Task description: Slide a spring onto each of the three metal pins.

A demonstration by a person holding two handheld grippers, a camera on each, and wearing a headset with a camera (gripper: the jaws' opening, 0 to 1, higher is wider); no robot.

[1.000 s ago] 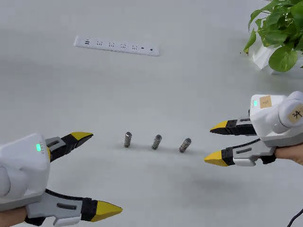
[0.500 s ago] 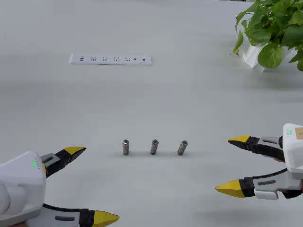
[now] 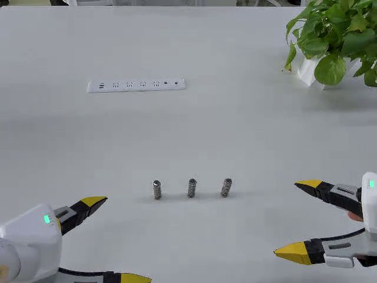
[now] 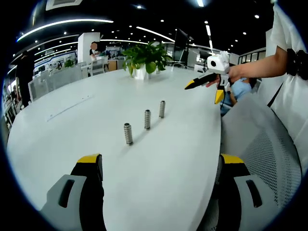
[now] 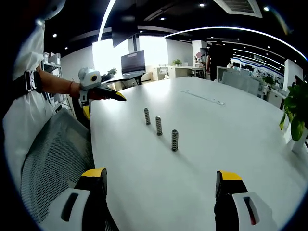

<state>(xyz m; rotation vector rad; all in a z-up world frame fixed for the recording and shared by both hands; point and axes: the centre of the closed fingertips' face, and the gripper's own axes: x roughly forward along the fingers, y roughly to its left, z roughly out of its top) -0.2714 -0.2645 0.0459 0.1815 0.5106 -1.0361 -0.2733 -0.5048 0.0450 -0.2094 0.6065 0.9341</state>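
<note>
A broad, pale grey, matt table (image 3: 235, 130) is spreading across the head view, smooth and evenly lit. Just below the centre of the frame, three short upright metal pins (image 3: 156, 184) are standing in a level row, evenly spaced and not touching. Each one is wearing a coiled grey spring (image 3: 226, 187). In the upper left a long white power strip (image 3: 136, 85) is lying flat, well apart from the row. In the upper right corner a leafy green plant (image 3: 333, 32) is sitting in a white pot (image 3: 307, 69).

The left tongs (image 3: 116, 239), white-bodied with black jaws and yellow tips, are hovering at the lower left. Their jaws are spread wide and gripping nothing. The right tongs (image 3: 296, 218), of the same make, are hovering at the lower right, jaws likewise wide apart and bare. Both are pointing inward, one on each side of the row and well off it.

In the two gripper views the table is showing a curved edge, with a grey mesh chair (image 5: 53, 154) standing just beside it. An open office is stretching away under a dark ceiling, where long white light strips (image 5: 108, 19) are glowing. A dark monitor (image 5: 132, 60) is standing beyond the table's far end.
</note>
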